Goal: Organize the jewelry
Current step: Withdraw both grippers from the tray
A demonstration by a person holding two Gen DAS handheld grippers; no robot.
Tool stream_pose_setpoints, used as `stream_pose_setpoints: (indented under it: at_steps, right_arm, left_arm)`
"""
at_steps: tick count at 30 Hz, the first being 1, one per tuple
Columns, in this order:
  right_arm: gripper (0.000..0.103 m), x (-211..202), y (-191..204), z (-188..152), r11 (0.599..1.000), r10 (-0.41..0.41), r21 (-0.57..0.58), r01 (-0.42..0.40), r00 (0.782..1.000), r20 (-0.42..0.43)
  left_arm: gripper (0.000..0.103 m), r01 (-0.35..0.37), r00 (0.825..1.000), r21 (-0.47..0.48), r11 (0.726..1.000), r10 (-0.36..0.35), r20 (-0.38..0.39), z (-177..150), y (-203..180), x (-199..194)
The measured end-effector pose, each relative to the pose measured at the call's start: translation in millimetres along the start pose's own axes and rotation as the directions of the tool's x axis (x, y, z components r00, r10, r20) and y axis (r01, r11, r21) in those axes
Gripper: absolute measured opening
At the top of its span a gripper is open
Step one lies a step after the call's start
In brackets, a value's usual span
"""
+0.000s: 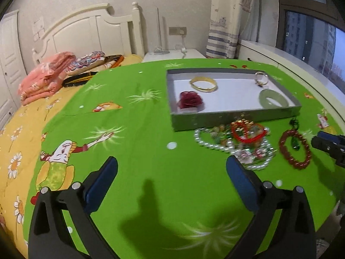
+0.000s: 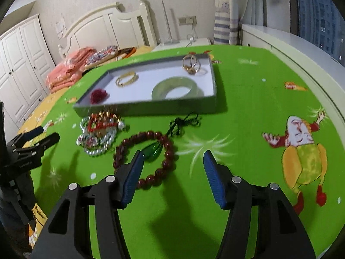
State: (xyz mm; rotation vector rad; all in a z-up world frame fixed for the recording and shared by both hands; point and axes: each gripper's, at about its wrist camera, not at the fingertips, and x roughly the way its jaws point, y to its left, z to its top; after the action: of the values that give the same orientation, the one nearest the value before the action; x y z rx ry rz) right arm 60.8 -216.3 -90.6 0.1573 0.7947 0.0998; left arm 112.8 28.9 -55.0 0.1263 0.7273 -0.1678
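A tray sits mid-table holding 4 pieces; a bead bracelet and tangled necklaces lie just before its near wall.

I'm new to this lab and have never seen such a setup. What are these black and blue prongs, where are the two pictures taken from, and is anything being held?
There is no robot here: a person holds a two-finger tool in each hand, with a camera on each looking forward along its fingers. One picture looks past the left gripper, the other past the right gripper. Both are open and hold nothing.

On the green cloth stands a grey tray holding a gold bangle, a jade bangle, a red flower and some rings. In front of it lie a tangled pile of pearl and red jewelry and a dark red bead bracelet with a green pendant.
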Motion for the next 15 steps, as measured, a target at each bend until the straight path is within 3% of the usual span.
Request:
stream_pose_setpoints:
  at_steps: [9, 15]
  right_arm:
    - [0.054, 7, 24, 3, 0.998, -0.037, -0.059, 0.037, 0.999, 0.006]
    - [0.044, 17, 16, -4, 0.993, -0.103, -0.054, 0.101, 0.994, -0.034]
  left_arm:
    - [0.098, 0.099, 0.994, -0.115, 0.988, -0.105, -0.041, 1, 26, 18]
    - [0.098, 0.112, 0.993, -0.093, 0.989, -0.115, -0.027, -2, 22, 17]
